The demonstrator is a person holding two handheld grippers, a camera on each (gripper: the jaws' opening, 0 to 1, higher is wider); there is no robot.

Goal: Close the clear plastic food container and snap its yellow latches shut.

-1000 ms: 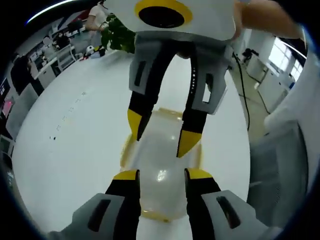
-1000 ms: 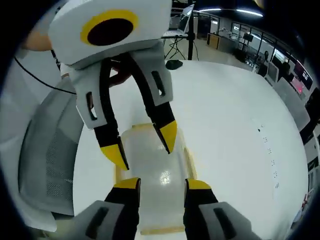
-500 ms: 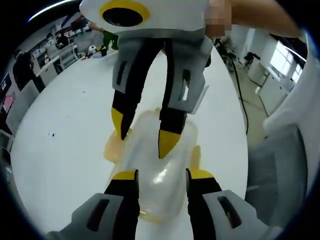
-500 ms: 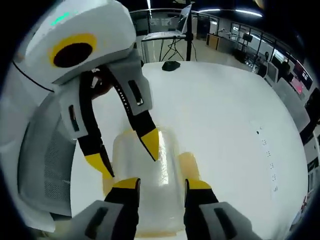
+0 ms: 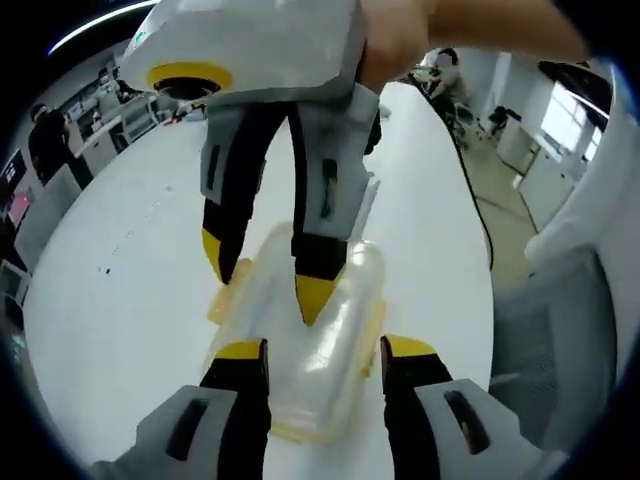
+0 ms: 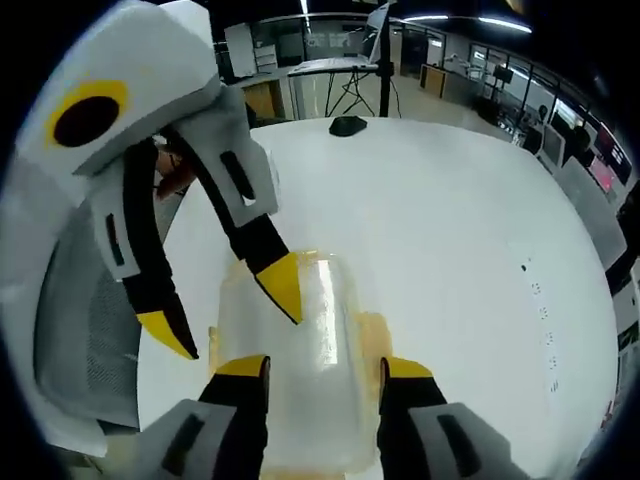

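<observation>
The clear plastic food container (image 5: 300,345) lies on the white table (image 5: 130,300), lid on top, with yellow latches (image 5: 224,300) along its sides and near end. My left gripper (image 5: 325,350) is open, its jaws standing either side of the container's near part. My right gripper (image 5: 265,278) comes down from the top of the left gripper view, open, with one fingertip (image 5: 315,297) over the lid. In the right gripper view the container (image 6: 305,400) sits between the open right gripper (image 6: 320,367) jaws. The left gripper (image 6: 222,310) enters from the left there, one fingertip (image 6: 281,288) on the lid.
A grey mesh chair (image 5: 555,340) stands beside the table edge, also seen as the chair (image 6: 85,330) at the left. A black cable (image 5: 482,190) runs off the table. A small dark object (image 6: 347,125) lies at the far edge. Desks and people fill the background.
Both sets of jaws have spread slightly wider. Each gripper has shifted left in the other's view, and the container now looks turned and closer.
</observation>
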